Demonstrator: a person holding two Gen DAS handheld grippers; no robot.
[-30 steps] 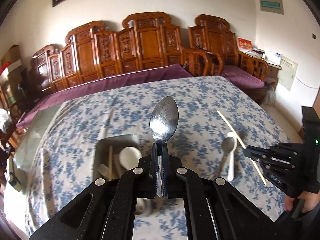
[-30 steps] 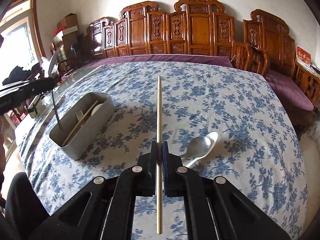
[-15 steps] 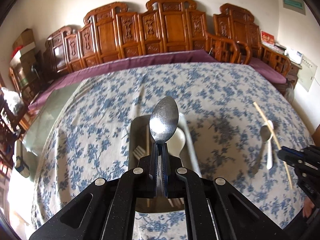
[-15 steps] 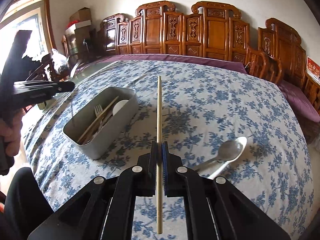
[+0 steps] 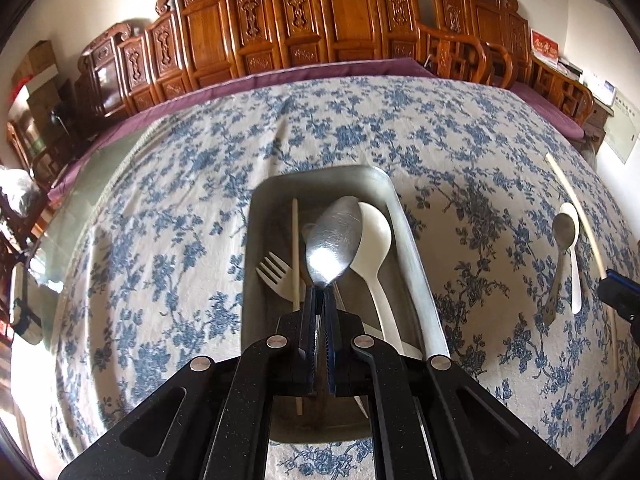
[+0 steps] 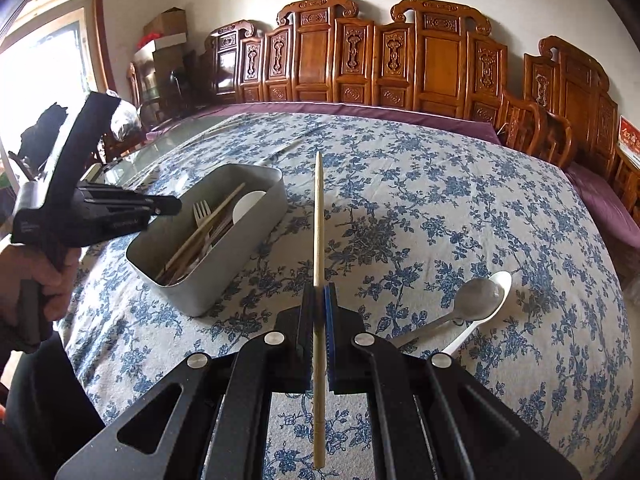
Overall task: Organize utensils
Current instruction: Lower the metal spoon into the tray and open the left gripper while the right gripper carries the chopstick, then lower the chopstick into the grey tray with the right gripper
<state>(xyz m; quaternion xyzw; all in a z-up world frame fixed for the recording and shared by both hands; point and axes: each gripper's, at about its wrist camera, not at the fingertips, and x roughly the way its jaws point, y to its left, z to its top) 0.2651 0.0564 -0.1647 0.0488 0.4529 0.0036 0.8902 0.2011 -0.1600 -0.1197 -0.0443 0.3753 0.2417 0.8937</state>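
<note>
The surface [image 6: 440, 200] is covered by a blue-flowered cloth, and its near edge is cut off in both views by the black gripper frames. Behind it a row of carved wooden chairs [image 6: 360, 64] is lined along the wall, their seats hidden by the surface. On the cloth a grey metal bin [image 5: 412, 264] is seen from above in the left wrist view; its near end is hidden behind the left gripper [image 5: 319, 300], and in the right wrist view its floor is largely masked by its own wall. Inside it a white spoon [image 5: 376, 240], a pale fork [image 5: 276, 276] and a chopstick [image 5: 295, 248] are laid lengthwise; further pieces beneath them cannot be made out. The left gripper is tilted downward over the bin and is clenched on the handle of a metal spoon [image 5: 334, 242], whose bowl is held above the bin's contents. The hand [image 6: 40, 276] carrying it is seen at the left edge of the right wrist view, partly cut off. The right gripper [image 6: 319, 300] is angled down over the cloth, beside the bin, and is clamped on a second chopstick [image 6: 319, 216], which passes through the jaws and projects at both ends. To the right, a second metal spoon [image 6: 476, 296] is laid touching another white spoon [image 6: 502, 284]; their handle ends are hidden behind the gripper frame.
</note>
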